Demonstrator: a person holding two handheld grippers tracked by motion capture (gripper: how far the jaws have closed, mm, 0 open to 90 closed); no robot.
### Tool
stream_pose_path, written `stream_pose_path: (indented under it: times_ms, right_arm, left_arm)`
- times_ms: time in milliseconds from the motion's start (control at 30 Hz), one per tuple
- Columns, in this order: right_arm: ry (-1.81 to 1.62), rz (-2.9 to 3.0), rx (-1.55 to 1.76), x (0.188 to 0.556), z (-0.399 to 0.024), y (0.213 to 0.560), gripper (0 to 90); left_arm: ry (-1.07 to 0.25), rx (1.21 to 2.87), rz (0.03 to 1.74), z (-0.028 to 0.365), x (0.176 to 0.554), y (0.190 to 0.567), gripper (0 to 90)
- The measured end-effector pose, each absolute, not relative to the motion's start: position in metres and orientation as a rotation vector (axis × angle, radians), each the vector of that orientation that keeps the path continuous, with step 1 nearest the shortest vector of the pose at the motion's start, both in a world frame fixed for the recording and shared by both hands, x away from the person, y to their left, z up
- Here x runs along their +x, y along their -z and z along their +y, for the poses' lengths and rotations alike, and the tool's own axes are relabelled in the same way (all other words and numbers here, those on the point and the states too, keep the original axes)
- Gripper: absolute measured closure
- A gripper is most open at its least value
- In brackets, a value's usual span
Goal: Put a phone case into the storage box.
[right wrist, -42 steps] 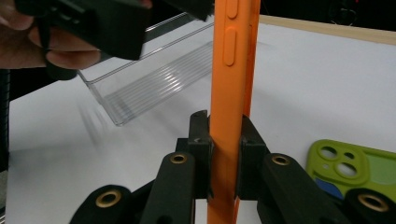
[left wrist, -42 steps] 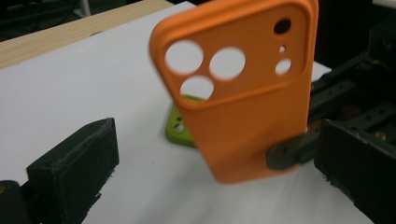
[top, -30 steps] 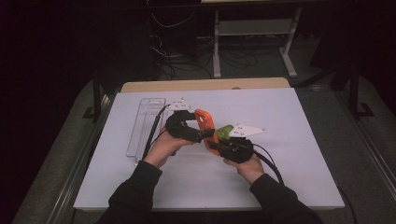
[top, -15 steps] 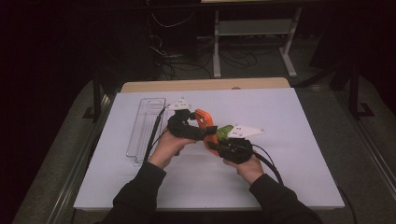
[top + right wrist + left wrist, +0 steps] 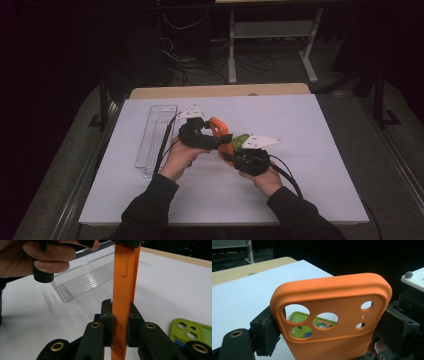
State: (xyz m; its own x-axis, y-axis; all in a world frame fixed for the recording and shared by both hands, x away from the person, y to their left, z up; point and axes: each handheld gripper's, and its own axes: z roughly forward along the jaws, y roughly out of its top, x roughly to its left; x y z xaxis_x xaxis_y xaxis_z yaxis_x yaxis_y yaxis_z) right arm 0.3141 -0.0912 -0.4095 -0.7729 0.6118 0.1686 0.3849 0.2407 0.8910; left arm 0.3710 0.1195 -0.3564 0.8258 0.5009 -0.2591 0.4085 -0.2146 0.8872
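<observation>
An orange phone case [image 5: 218,127] is held upright above the table between both grippers. My left gripper [image 5: 214,134] has just been closing its jaws. In the left gripper view the left gripper [image 5: 329,327] has its pads against the two long edges of the orange case [image 5: 332,297], near the camera cutouts. My right gripper [image 5: 120,325] is shut on the thin lower end of the orange case [image 5: 123,285], which shows edge-on. In the high view the right gripper [image 5: 227,152] points up-left at the case. A green phone case [image 5: 240,141] lies flat on the table beside it.
A clear plastic tray [image 5: 155,135] lies lengthwise at the left of the white table [image 5: 300,190], close to the left hand. A wooden edge [image 5: 220,91] borders the far side. Cables trail from both grippers toward the person. Dark floor and stands lie beyond.
Both hands stay where they were, with the orange case between them. The left gripper's jaws look drawn in closer around the case than a second ago.
</observation>
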Motion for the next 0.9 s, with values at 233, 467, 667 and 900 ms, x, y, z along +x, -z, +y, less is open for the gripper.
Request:
stream_pose_path:
  times_ms: [233, 467, 667, 900]
  right_arm:
    - [-1.546, 2.287, 0.944, 0.315, -0.097, 0.406, 54.7]
    - [-1.443, 2.373, 0.957, 0.316, -0.111, 0.406, 32.6]
    - [-1.344, 2.417, 0.992, 0.313, -0.124, 0.409, 15.2]
    - [-1.276, 2.433, 1.0, 0.305, -0.147, 0.419, 0.0]
  left_arm:
    - [-0.122, 1.88, 0.682, 0.118, 0.372, 0.353, 15.6]
    - [-0.162, 1.899, 0.677, 0.125, 0.377, 0.342, 15.7]
    - [-0.194, 1.889, 0.699, 0.137, 0.383, 0.33, 15.7]
    - [-0.25, 1.869, 0.734, 0.157, 0.392, 0.311, 15.6]
